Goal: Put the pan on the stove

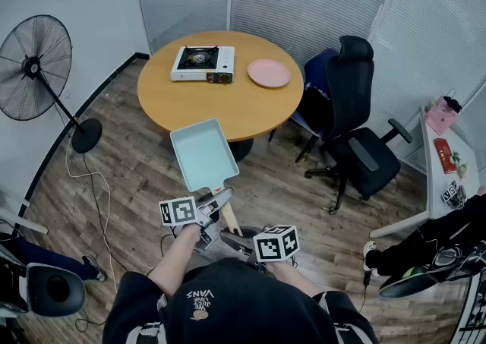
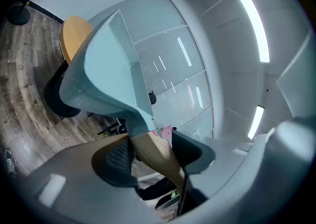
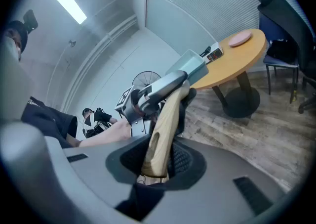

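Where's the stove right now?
Head view: the stove sits on the left side of the round table, beside the pink plate, well beyond the pan.

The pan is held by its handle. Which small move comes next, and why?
Probably carry the pan forward over the table toward the stove: left gripper and right gripper both clamp its handle, and it hangs short of the stove.

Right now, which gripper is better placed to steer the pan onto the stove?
Probably the left gripper: it clamps the handle right by the pan, and the stove sits on the table's left side. The right gripper holds only the handle's end.
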Motion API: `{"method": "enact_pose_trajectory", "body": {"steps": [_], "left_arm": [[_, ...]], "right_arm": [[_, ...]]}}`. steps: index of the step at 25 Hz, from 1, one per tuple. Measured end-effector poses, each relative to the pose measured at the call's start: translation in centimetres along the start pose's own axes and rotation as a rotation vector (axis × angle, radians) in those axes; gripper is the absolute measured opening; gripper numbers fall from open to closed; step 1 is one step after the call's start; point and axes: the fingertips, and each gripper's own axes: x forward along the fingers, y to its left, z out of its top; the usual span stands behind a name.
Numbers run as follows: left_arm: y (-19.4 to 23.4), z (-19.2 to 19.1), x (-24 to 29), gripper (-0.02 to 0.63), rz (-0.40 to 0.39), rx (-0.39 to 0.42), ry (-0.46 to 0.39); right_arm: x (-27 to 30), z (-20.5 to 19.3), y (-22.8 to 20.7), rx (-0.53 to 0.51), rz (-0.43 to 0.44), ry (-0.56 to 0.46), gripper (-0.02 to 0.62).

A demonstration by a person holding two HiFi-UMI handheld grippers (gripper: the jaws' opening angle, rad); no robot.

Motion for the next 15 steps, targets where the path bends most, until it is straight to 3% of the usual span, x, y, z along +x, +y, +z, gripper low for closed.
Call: {"method": "enact_pose_trajectory", "body": {"steps": [7,15], "left_arm": [[0.4,0.7,0.4,0.216,0.001,-0.001,-0.004],[2.9,4.2,0.8,0.219,-0.013,-0.026,0.010]], "right_arm": [[0.3,0.8,-0.2,-0.006,-0.003,0.010,0.078],[3.5,3.5,-1.5,-0.019,-0.026,0.006,0.083]]}}
